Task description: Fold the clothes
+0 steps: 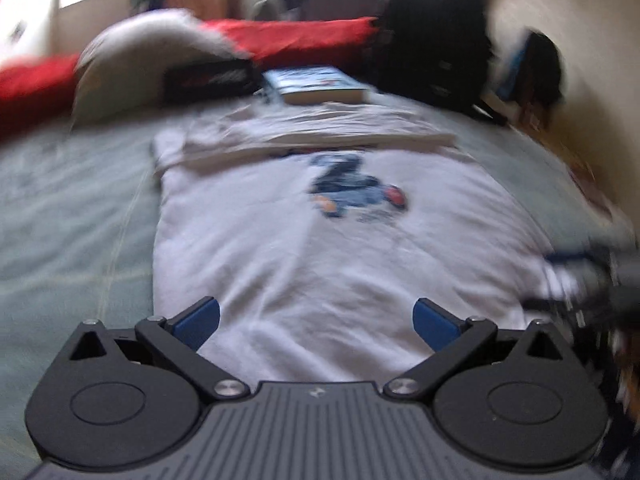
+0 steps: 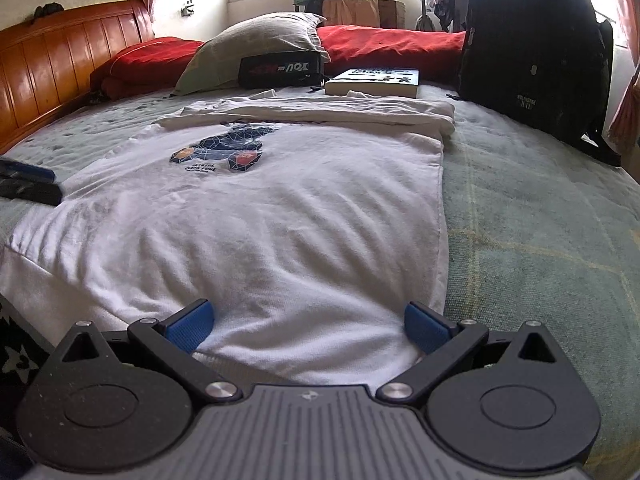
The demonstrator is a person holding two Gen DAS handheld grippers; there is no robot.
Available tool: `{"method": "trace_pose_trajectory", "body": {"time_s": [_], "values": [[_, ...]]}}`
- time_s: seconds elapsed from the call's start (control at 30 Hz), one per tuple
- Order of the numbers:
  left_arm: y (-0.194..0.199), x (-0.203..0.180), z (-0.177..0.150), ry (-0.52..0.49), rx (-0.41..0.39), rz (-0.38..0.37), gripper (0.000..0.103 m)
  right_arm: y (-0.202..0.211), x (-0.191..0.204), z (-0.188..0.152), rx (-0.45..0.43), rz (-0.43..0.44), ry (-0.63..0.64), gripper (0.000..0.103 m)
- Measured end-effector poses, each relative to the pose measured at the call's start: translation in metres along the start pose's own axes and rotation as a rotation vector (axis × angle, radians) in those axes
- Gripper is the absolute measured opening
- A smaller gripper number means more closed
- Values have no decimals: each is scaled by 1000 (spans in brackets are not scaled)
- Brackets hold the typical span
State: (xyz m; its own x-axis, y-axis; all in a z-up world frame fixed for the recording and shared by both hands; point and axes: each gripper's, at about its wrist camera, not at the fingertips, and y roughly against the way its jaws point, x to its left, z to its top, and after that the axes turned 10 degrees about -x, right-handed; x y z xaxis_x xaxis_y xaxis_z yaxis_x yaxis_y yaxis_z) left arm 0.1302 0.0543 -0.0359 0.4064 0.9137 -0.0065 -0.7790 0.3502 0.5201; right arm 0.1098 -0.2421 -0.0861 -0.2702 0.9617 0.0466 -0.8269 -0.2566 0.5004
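A white cotton T-shirt (image 2: 256, 216) with a dark blue geometric print on its chest lies flat on the pale green quilted bedspread (image 2: 540, 216), print side up. Its upper part, with the sleeves, is folded across into a long white band (image 2: 312, 114) just beyond the print. The shirt's right side edge runs straight from that band down to the near hem, with a wide strip of bare bedspread beside it. The hem lies at the near edge of the bed, wrinkled and slightly bunched.

The right gripper (image 2: 308, 328) hangs low over the hem near the shirt's right corner, its blue-padded fingers (image 2: 190, 326) spread wide with only cloth showing between them; nothing is pinched. The left gripper (image 1: 318, 324) is over the hem toward the shirt's other side, its blue pads (image 1: 436, 322) likewise wide apart and holding nothing; this view is blurred. In the left view the right gripper appears as a dark smear at the right edge, and in the right view the left gripper's blue and black finger shows at the left edge, resting near the shirt's left side.

Beyond the folded band, close to it, lie a thick paperback book (image 2: 374, 82) with a blue and white cover and a black pouch (image 2: 280, 69) with red and white lettering. Behind these are a grey-beige pillow (image 2: 256, 48) and a red blanket (image 2: 392, 46) along the far side. A large black backpack (image 2: 532, 52) stands upright at the far right, well apart from the shirt. A glossy orange-brown wooden headboard (image 2: 60, 56) bounds the left side.
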Motion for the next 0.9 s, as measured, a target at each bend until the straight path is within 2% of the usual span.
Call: {"method": "trace_pose_trajectory", "body": {"time_s": [0.17,0.27,0.37,0.53,0.8,0.9], "values": [[18,-51,-18,-316,-13,-68,102,12,13,7,17,29,75,103],[21,-71,-33,-399,3,-133,102,25,25,8,4,95,156,103],[19,-86,-47,-461,29,-154,102,35,40,8,-2,162,249,103],[6,-102,-58,-586,21,-59,102,36,65,3,16,220,377,103],[10,-108,-59,-655,-42,15,102,39,88,-5,9,237,451,103],[17,-104,-52,-634,-71,36,102,42,94,-7,-11,237,479,103]]}}
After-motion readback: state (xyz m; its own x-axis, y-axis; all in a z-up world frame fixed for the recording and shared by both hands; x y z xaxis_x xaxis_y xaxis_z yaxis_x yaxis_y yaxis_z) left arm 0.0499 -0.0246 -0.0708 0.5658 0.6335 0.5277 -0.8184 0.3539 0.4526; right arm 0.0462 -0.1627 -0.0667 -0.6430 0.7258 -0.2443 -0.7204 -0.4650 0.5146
